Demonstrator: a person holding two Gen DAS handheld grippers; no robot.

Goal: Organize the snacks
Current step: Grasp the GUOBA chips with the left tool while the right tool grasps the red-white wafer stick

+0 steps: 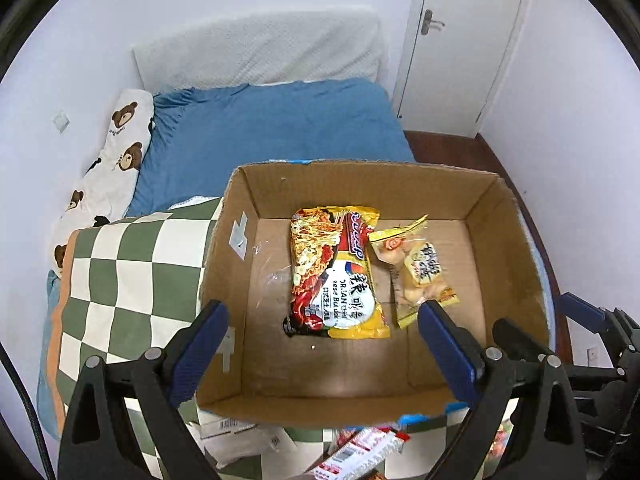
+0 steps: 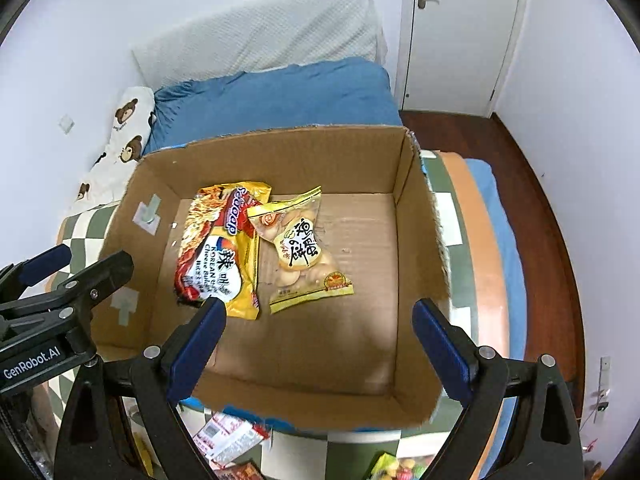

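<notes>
An open cardboard box [image 1: 224,264] [image 2: 416,216] sits on a green-checked blanket. Inside lie a yellow-red instant noodle pack [image 1: 334,272] [image 2: 220,244] and, to its right, a clear-yellow biscuit bag [image 1: 416,272] [image 2: 300,252]. My left gripper [image 1: 322,312] is open and empty above the box's near side. My right gripper [image 2: 320,308] is open and empty above the box's near edge. More snack packets [image 1: 360,456] [image 2: 228,436] lie on the blanket in front of the box, partly hidden by the grippers.
The checked blanket [image 1: 120,280] covers a bed with a blue sheet [image 1: 272,128] and a bear-print pillow [image 1: 116,160]. A white door [image 1: 460,40] and wooden floor [image 2: 540,200] are to the right. Colourful sweets [image 2: 400,468] lie at the near edge.
</notes>
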